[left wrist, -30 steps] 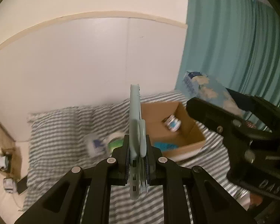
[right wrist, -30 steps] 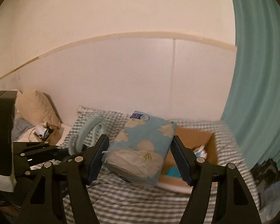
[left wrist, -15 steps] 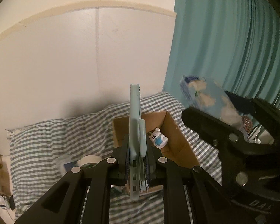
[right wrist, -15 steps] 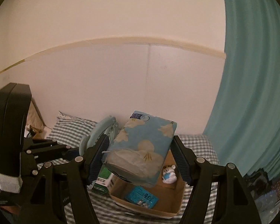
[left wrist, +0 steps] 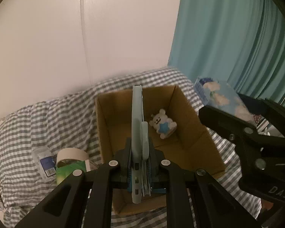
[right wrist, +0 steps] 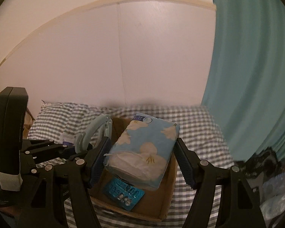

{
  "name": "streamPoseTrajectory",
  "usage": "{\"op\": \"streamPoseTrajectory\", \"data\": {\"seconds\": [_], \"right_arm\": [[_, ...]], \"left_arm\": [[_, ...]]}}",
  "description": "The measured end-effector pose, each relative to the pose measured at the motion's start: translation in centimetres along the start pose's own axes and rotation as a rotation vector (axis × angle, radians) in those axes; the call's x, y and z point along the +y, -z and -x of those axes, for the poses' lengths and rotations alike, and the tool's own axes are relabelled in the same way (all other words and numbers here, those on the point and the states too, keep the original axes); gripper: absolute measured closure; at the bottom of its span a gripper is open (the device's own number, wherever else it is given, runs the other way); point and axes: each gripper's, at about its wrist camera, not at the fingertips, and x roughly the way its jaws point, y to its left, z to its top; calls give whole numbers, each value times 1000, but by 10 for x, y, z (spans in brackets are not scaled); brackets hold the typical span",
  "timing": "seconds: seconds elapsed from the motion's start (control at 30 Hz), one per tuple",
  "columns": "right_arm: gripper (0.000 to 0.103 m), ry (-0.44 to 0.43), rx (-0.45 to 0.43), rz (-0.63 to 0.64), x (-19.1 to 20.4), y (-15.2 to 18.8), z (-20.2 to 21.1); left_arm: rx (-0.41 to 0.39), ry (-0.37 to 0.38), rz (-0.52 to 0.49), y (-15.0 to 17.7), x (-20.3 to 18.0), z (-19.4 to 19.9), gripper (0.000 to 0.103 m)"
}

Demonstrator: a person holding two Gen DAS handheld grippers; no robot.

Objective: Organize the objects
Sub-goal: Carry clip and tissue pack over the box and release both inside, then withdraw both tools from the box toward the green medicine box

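My left gripper (left wrist: 139, 163) is shut on a pale blue folding hanger (left wrist: 137, 125) and holds it edge-on above the open cardboard box (left wrist: 197, 125). A small white bear toy with a blue star (left wrist: 163, 123) lies inside the box. My right gripper (right wrist: 140, 157) is shut on a blue tissue pack with white flowers (right wrist: 142, 152), held above the same box (right wrist: 169, 195); a blue card packet (right wrist: 123, 193) lies on the box floor below it. The hanger (right wrist: 94, 131) and left gripper show at the left of the right wrist view. The tissue pack (left wrist: 218, 96) shows at the right of the left wrist view.
The box sits on a grey-and-white checked bedspread (left wrist: 47, 121). Left of the box lie a roll of tape (left wrist: 72, 154), a green packet (left wrist: 70, 172) and a clear plastic packet (left wrist: 43, 159). A teal curtain (left wrist: 237, 38) hangs at the right, a white wall behind.
Both grippers have moved toward and over the cardboard box, carrying the hanger and the tissue pack; the box now fills more of both views. Neither grip has changed.
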Motion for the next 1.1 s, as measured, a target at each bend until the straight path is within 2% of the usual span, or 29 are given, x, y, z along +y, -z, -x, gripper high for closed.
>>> {"op": "streamPoseTrajectory", "data": {"seconds": [0.23,0.4,0.63,0.77,0.8,0.83,0.9,1.0,1.1], "right_arm": [[36,-1,82,-28,-8,21,-29],[36,-11,122,-30,-9,22,-40],[34,-4,139,-30,-2,25,-48],[29,-14,130,-52,-6,21,-47],[28,-12,125,-50,-5,21,-44],[25,-8,119,-47,-5,20,-41],[21,-5,104,-45,-4,18,-32],[11,10,72,-40,-4,12,-18],[9,35,32,-32,-3,9,-1]], "left_arm": [[43,-7,2,10,2,-18,90],[55,-6,-5,15,2,-19,90],[40,-3,-2,15,5,-14,88],[30,-11,-5,10,4,-5,84],[27,-16,-5,9,4,-2,76],[22,-22,-2,9,5,1,63],[-2,-41,14,7,8,12,44],[-38,-55,46,5,17,31,37],[-68,-101,57,4,28,55,24]]}}
